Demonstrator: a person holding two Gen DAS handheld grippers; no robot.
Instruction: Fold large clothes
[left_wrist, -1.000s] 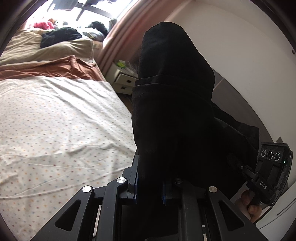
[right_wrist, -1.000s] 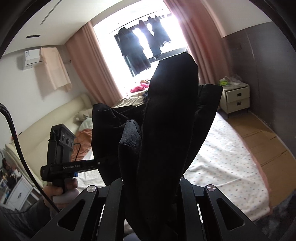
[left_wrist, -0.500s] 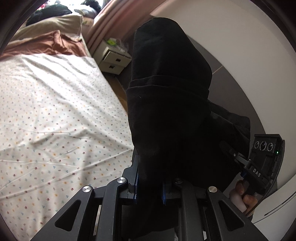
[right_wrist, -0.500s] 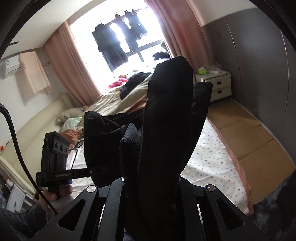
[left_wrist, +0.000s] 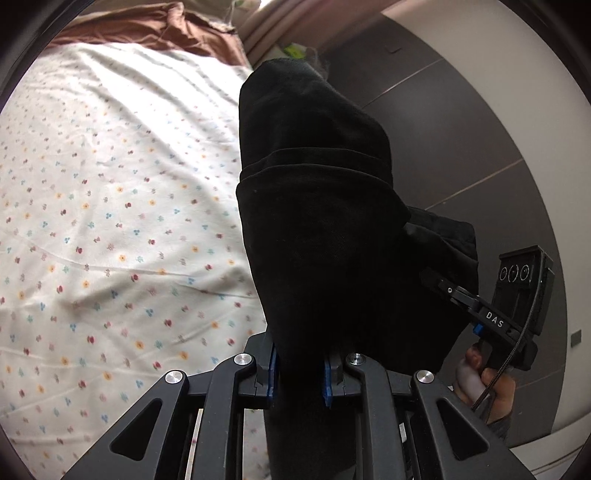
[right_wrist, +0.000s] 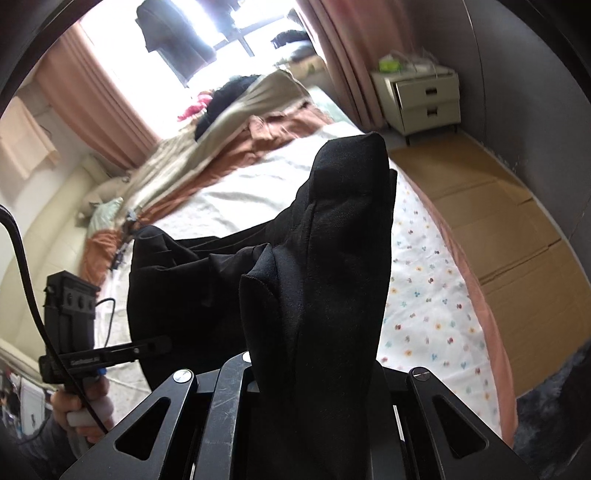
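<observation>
A large black garment (left_wrist: 317, 221) hangs between my two grippers above the bed. My left gripper (left_wrist: 300, 373) is shut on one bunched end of it; blue pads (left_wrist: 272, 373) press the cloth. My right gripper (right_wrist: 314, 373) is shut on the other end (right_wrist: 332, 258), which hides its fingertips. The right gripper also shows at the right of the left wrist view (left_wrist: 491, 317), and the left gripper at the lower left of the right wrist view (right_wrist: 110, 358). The cloth sags between them.
The bed's white flowered sheet (left_wrist: 110, 221) lies below. A brown and beige blanket (right_wrist: 229, 147) is heaped at the head end. A white nightstand (right_wrist: 424, 99) stands by the grey wall. Cardboard sheets (right_wrist: 509, 236) cover the floor beside the bed.
Both grippers have tilted down toward the bed with the garment still held. The window and ceiling have slid out of view and the sheet fills more of both views.
</observation>
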